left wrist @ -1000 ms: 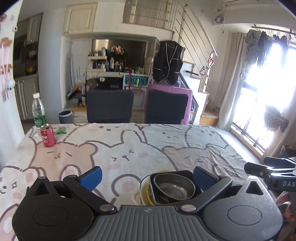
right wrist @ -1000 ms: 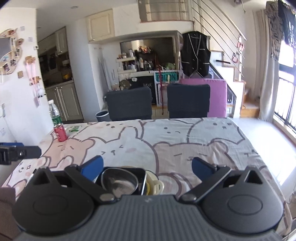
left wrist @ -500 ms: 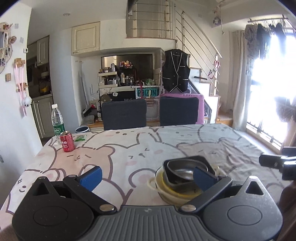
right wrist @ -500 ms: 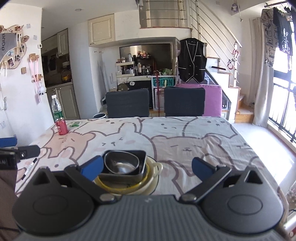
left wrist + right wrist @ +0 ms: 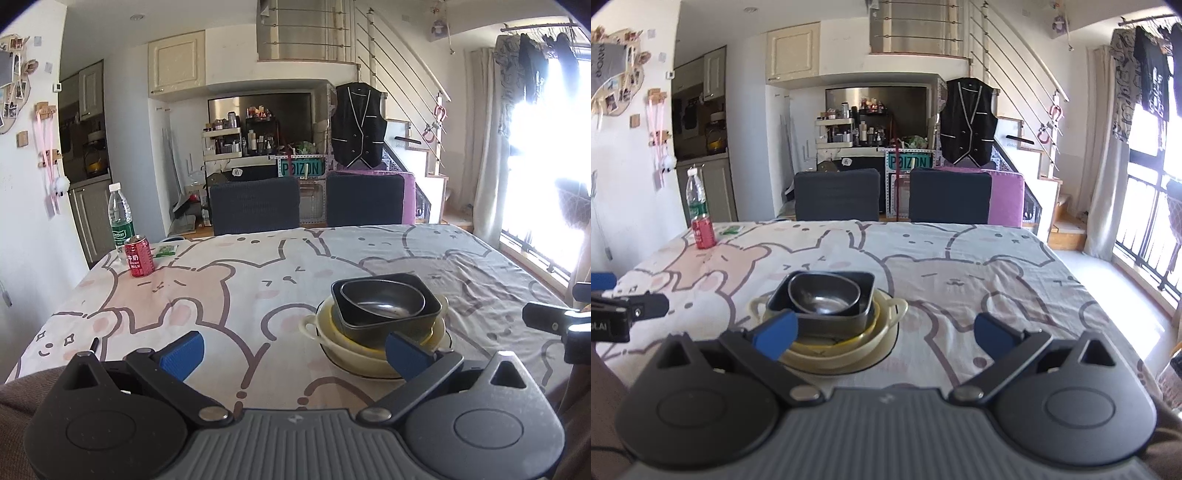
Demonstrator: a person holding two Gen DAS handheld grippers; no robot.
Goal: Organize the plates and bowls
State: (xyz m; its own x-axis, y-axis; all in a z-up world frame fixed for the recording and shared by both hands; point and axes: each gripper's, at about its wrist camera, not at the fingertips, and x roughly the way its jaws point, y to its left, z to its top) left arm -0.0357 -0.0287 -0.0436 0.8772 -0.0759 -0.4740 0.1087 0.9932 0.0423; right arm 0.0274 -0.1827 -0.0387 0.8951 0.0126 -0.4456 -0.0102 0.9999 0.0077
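Note:
One stack of dishes stands on the table: a steel bowl (image 5: 384, 300) (image 5: 824, 294) nested in a black square bowl (image 5: 406, 321) (image 5: 849, 321), which rests in a yellow bowl (image 5: 334, 325) (image 5: 864, 334) inside a cream handled dish (image 5: 354, 356) (image 5: 899, 306) on a pale plate. My left gripper (image 5: 293, 354) is open, held back near the table's front edge, its right pad just before the stack. My right gripper (image 5: 884, 332) is open too, with its left pad in front of the stack. Neither touches the dishes.
A red can (image 5: 139, 256) and a water bottle (image 5: 120, 218) stand at the far left corner beside a green packet (image 5: 165, 251). Two dark chairs (image 5: 255, 205) sit behind the table. The cartoon tablecloth (image 5: 221, 288) covers the table. The other gripper's tip (image 5: 554, 321) shows at the right.
Both grippers have drawn back and up from the stack, so the dishes now sit farther off and fully in view. Both stayed open.

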